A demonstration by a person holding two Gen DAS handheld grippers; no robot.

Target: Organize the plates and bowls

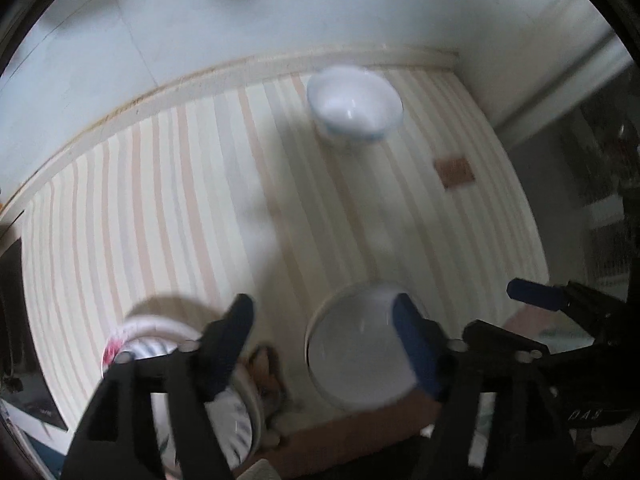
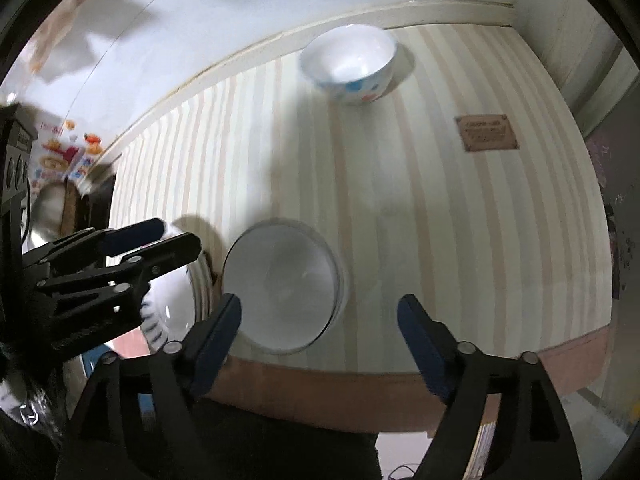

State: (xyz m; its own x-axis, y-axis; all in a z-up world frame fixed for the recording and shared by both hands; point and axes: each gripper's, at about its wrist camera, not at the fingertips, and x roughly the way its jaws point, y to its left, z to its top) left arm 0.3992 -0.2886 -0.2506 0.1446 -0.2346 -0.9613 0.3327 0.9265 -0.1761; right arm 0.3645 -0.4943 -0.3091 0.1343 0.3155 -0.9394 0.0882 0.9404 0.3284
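Observation:
A plain white plate [image 1: 352, 360] [image 2: 280, 288] lies on the striped tablecloth near the front edge. Left of it sits a patterned dish [image 1: 132, 336] [image 2: 176, 300] with blue stripes and a red mark. A white bowl [image 1: 354, 104] [image 2: 352, 64] with blue and orange spots stands at the back by the wall. My left gripper [image 1: 322, 316] hangs open above the gap between dish and plate, holding nothing. My right gripper [image 2: 320, 316] is open above the plate's right edge, also holding nothing. Each gripper shows in the other's view: left gripper [image 2: 178, 234], right gripper [image 1: 516, 316].
The striped tablecloth [image 2: 440, 220] carries a small brown label [image 2: 486, 132] [image 1: 454, 172] at the right. A pale wall [image 1: 280, 8] closes the back and right side. A metal pot [image 2: 48, 208] and colourful packaging sit beyond the table's left end. A brown table edge [image 2: 320, 384] runs along the front.

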